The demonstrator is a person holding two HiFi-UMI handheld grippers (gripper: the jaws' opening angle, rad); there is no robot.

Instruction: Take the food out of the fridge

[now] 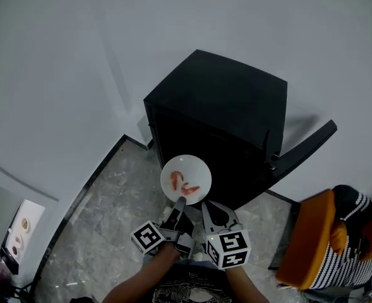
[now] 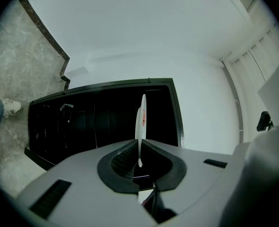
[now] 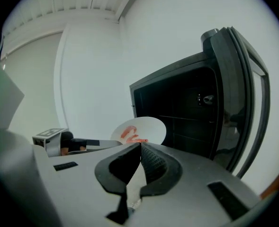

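Marble floor [image 1: 103, 232], white wall [image 1: 78, 55], open black fridge [image 1: 220, 112].
Left gripper [image 1: 180, 202] clamps the rim of a white plate [image 1: 186, 169] of red food [image 1: 184, 185]; right gripper [image 1: 206, 207] is closed and empty.

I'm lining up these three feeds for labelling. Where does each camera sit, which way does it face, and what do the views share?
Head view: on the person's head, looking steeply down at the open black fridge; both forearms, the left gripper and the right gripper show.
Left gripper view: rides the left gripper, looking along its jaws, clamped on the white plate seen edge-on, into the fridge.
Right gripper view: rides the right gripper, jaws shut and empty, facing the fridge door; the left gripper shows at its left.
Shared: all three show plate and fridge.
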